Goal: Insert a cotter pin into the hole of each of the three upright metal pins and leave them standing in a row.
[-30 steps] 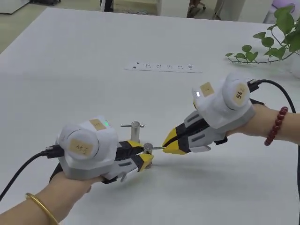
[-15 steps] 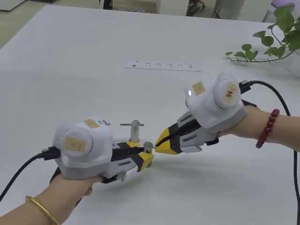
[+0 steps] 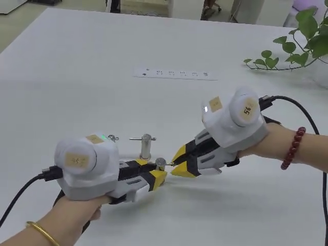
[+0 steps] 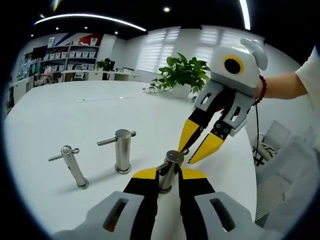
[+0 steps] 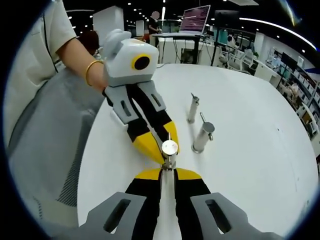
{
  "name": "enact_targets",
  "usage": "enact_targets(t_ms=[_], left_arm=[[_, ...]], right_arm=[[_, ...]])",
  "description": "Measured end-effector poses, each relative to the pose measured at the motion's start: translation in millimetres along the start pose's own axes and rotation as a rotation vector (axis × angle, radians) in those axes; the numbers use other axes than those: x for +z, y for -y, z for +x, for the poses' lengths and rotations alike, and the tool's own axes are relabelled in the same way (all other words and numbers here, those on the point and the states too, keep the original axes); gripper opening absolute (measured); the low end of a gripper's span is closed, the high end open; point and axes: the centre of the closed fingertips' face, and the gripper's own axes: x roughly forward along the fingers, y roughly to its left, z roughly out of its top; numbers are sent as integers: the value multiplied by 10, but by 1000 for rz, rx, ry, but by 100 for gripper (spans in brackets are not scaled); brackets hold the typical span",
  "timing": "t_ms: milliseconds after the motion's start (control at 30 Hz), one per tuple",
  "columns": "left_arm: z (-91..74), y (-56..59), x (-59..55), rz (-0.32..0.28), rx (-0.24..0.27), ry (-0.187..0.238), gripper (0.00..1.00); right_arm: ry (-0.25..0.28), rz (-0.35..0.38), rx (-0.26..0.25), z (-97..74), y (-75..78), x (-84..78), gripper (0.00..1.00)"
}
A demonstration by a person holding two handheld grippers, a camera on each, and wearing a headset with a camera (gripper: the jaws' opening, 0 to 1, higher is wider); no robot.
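Note:
Three upright metal pins stand on the white table [image 3: 77,77]. My left gripper [image 3: 160,175] [image 4: 169,174] is shut on the nearest pin [image 3: 160,163] [image 4: 172,159] low on its shaft. My right gripper [image 3: 177,166] [image 5: 167,172] is shut on a thin cotter pin [image 5: 167,164], whose tip meets the held pin [image 5: 170,147] just under its head. The middle pin [image 3: 146,146] [image 4: 121,150] and the far pin [image 4: 72,165] each carry a cotter pin through the top. In the head view the far pin [image 3: 111,137] is mostly hidden behind my left gripper's body.
A white power strip [image 3: 174,74] lies further back on the table. A leafy plant [image 3: 302,41] trails at the back right corner. Black cables run from both grippers off toward the near edge and right side.
My right gripper has moved left and a little down, closing the gap until the cotter pin's tip reaches the held pin. The left gripper has kept its hold.

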Motion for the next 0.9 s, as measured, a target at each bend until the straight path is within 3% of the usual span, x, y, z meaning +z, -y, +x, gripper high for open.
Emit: enact_targets(t_ms=[267,900], left_arm=[[-1,-3,0,-18,2,3,13],[11,8,1,-24,-5,4,13]], right_arm=[[31,35,-23,-46,43,47,7],[43,7,-21,10,27,110,5]])
